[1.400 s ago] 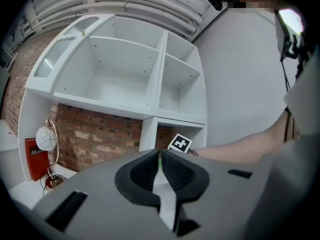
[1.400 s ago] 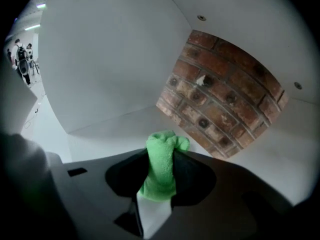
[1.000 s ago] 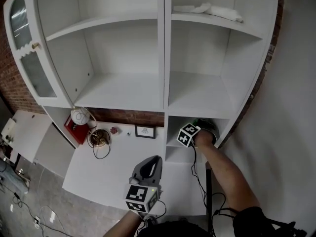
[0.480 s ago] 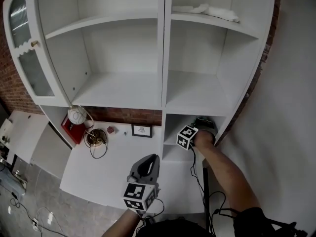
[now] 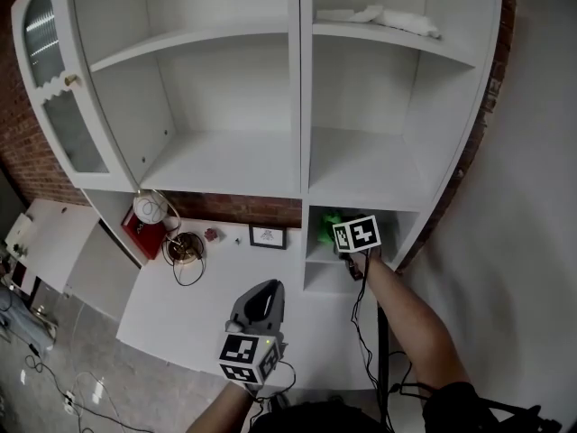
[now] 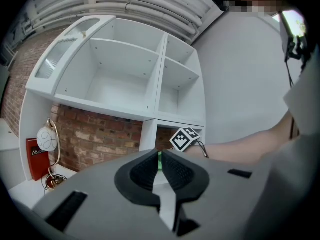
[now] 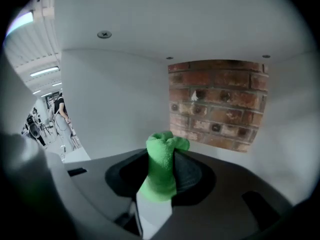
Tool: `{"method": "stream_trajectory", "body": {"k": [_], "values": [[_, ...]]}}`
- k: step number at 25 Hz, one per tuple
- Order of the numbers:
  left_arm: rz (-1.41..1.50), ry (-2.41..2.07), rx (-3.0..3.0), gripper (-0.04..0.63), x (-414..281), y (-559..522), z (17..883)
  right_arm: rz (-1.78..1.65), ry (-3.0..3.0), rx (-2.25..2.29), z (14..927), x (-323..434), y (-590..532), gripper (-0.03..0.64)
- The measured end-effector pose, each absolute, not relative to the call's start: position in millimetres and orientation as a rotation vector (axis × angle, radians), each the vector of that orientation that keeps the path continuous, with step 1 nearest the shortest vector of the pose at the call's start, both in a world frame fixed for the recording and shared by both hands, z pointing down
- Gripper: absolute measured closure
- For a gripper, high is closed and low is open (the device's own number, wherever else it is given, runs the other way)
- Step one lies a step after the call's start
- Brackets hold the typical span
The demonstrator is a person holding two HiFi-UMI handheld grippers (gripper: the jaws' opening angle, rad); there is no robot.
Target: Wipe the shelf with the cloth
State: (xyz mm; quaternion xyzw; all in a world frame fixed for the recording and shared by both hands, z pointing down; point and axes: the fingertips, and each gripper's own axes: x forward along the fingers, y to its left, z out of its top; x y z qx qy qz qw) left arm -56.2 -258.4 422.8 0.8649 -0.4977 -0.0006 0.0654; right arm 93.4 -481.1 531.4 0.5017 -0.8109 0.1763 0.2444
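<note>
The right gripper's fingers [image 7: 196, 173] are clamped on a bunched green microfibre cloth [image 7: 162, 160]. The left gripper [image 6: 159, 168] has its jaws pressed together with nothing between them, and hangs low in front of the person, well apart from the work.

The white shelf unit [image 5: 301, 106] fills the head view, its glass-paned door [image 5: 56, 97] swung open at the left. The right gripper [image 5: 343, 240] is at the mouth of the small lower right compartment [image 5: 322, 280], whose back is bare brick. The cloth is at its tip, inside that opening and raised off the compartment floor, so it touches no surface. A white rag [image 5: 383, 16] lies on the top right shelf. A small framed picture [image 5: 268, 236] stands on the counter beside the compartment.

Only a short tuft of cloth sticks out past the jaws, so pressing down could scrape hard plastic along the paint instead of wiping it. The compartment is narrow, and a wide sweep may knock the marker cube [image 5: 357, 234] on the divider. The trailing cable [image 5: 355, 307] could snag the front edge.
</note>
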Motion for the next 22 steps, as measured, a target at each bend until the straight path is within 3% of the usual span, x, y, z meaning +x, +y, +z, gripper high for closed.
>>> {"method": "stream_trajectory", "body": {"k": [6,10,22], "values": [[0.026,-1.594,2.546,0.577,-86,-254,429,0.544,-2.207,1.269,560,56,-485,0.488],[0.036,-1.613,2.521,0.576,-93,-256,435,0.376,-2.088,1.221,573,51,-484,0.489],[0.021,-1.487,2.603,0.577,-51,-262,432,0.273,-1.837,1.215,587,123,-471,0.491]]}}
